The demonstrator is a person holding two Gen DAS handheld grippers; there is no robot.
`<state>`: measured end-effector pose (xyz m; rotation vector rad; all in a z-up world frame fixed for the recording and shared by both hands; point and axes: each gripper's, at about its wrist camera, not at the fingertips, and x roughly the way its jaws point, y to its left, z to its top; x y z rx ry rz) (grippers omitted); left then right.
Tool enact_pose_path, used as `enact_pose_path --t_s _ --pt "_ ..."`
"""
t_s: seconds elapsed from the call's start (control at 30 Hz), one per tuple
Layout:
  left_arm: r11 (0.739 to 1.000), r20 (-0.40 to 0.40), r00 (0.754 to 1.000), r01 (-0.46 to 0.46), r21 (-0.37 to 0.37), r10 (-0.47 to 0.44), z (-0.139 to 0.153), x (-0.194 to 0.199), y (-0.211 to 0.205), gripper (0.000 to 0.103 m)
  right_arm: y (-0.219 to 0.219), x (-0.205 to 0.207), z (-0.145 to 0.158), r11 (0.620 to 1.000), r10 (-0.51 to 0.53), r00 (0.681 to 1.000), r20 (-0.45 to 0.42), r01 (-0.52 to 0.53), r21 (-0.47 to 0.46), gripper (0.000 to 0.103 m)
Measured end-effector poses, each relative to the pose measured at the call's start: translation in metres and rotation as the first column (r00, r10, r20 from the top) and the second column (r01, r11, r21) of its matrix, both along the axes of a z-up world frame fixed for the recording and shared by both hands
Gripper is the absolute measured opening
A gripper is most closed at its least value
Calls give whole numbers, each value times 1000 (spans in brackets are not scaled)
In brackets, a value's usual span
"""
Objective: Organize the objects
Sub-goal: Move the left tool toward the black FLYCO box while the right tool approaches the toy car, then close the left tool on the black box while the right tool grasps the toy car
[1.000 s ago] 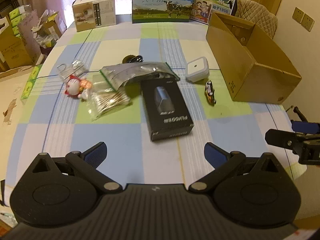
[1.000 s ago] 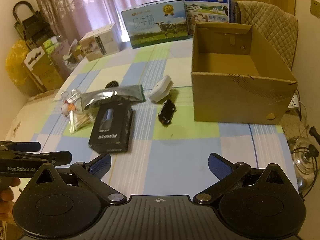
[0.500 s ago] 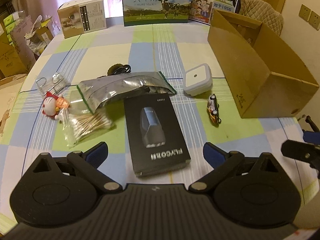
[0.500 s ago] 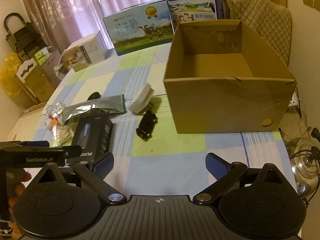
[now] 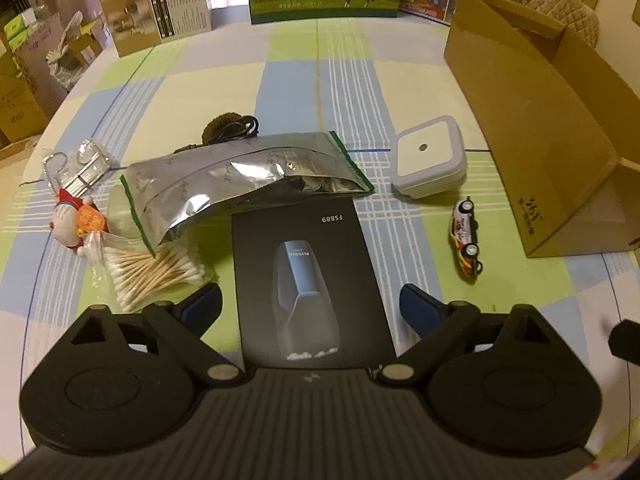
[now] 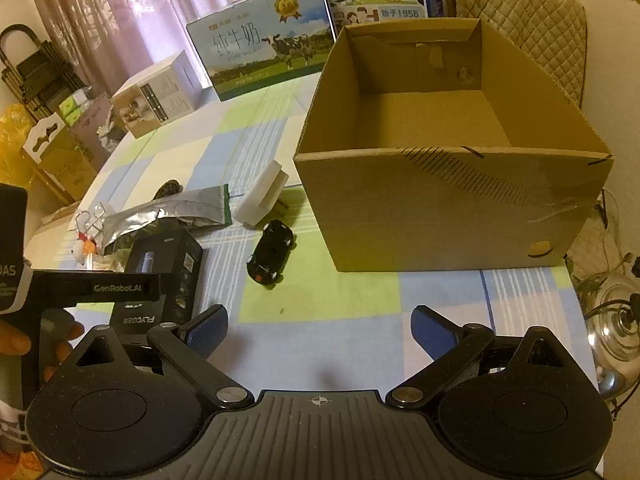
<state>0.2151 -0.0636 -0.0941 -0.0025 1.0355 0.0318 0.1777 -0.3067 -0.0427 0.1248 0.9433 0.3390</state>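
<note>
A black shaver box (image 5: 310,284) lies flat on the checked tablecloth, and my left gripper (image 5: 310,304) is open with a blue pad on each side of its near end. Beyond it lie a silver foil pouch (image 5: 240,182), a bag of cotton swabs (image 5: 154,270), a small cat figure (image 5: 76,222), a white square device (image 5: 430,160) and a toy car (image 5: 466,240). My right gripper (image 6: 318,330) is open over bare cloth, in front of the open cardboard box (image 6: 452,208), which holds nothing. The toy car (image 6: 272,254) sits left of that box.
Milk cartons (image 6: 262,56) and a small printed box (image 6: 156,98) stand along the table's far edge. A padded chair (image 6: 520,20) is behind the cardboard box. A metal kettle (image 6: 614,322) sits off the table at the right. A hand (image 6: 16,342) holds the left gripper.
My left gripper has moved forward and down until its open fingers straddle the black shaver box. My right gripper has moved closer to the cardboard box.
</note>
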Motion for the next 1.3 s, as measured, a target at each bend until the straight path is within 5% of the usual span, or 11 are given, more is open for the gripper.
enact_pose_path --t_s 0.4,0.77,1.3 --pt "1000 -32 999 -12 10 13 -13 10 2 79 17 19 -9 998 64 998 -7 -64 8 92" --pt "1000 -1 1000 -12 -2 12 5 -12 19 79 66 35 -31 986 162 986 34 -161 -31 46" --pt "999 29 999 -33 4 33 21 -20 38 79 102 65 -69 972 150 987 59 -136 -193 26"
